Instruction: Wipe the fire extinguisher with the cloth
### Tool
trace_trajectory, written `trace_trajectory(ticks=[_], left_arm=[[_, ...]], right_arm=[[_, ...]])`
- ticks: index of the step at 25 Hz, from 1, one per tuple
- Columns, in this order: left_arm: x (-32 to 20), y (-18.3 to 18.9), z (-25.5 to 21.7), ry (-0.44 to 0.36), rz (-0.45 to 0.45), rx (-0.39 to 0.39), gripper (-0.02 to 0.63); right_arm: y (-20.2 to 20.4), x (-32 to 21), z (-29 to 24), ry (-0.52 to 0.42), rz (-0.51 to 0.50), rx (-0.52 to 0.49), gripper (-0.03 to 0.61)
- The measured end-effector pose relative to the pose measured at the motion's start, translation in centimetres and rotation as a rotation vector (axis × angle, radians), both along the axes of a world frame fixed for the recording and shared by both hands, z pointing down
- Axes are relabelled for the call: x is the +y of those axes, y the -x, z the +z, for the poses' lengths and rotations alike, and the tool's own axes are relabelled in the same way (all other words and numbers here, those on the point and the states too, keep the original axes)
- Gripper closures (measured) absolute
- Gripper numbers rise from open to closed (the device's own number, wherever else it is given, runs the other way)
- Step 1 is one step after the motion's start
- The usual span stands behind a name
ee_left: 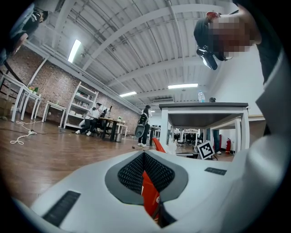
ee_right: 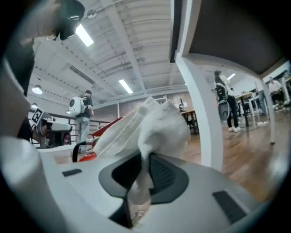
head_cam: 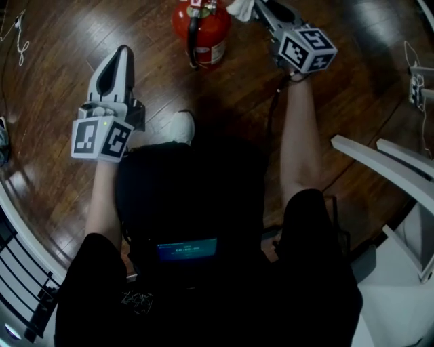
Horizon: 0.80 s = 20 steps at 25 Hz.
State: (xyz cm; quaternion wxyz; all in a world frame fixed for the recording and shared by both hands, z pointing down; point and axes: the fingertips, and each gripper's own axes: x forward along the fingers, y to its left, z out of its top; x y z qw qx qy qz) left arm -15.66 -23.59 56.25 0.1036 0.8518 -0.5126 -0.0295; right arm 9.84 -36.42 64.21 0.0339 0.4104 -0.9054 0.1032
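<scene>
White cloth [head_cam: 239, 8] is pinched tight in the fingers of the right gripper [head_cam: 261, 8]. It sits just beside the top of the red extinguisher [head_cam: 203, 30], I think so it can start rubbing there. The extinguisher stands upright on the wood floor [head_cam: 54, 68] in front of the person. The left gripper [head_cam: 122, 53] waits well off to the side. Its fingers are pressed together with nothing in them, likely to keep out of the way.

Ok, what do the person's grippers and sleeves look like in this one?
Both the left gripper and right gripper are pale grey tapered shells with dark grey ribbed pads on the fingers, each carrying a white cube with black square markers. The person wears short black sleeves.
</scene>
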Motion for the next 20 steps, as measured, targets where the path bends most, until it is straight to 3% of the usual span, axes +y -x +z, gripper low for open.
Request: trace_trajectory(ticks=[3, 5, 14, 20], left_arm=[[-0.2, 0.1, 0.1, 0.002, -0.004, -0.004, 0.614], [-0.4, 0.1, 0.2, 0.004, -0.003, -0.002, 0.614], [-0.8, 0.0, 0.3, 0.008, 0.006, -0.004, 0.614], [-1.0, -0.3, 0.5, 0.009, 0.010, -0.005, 0.614]], right_arm=[[2.5, -1.1, 0.2, 0.011, -0.099, 0.059, 0.514], [3.8, -1.3, 1.5, 0.040, -0.114, 0.101, 0.514], [3.3, 2.2, 16.7, 0.348, 0.014, 0.128, 0.518], [3.4, 5.0, 21.7, 0.453, 0.024, 0.151, 0.518]])
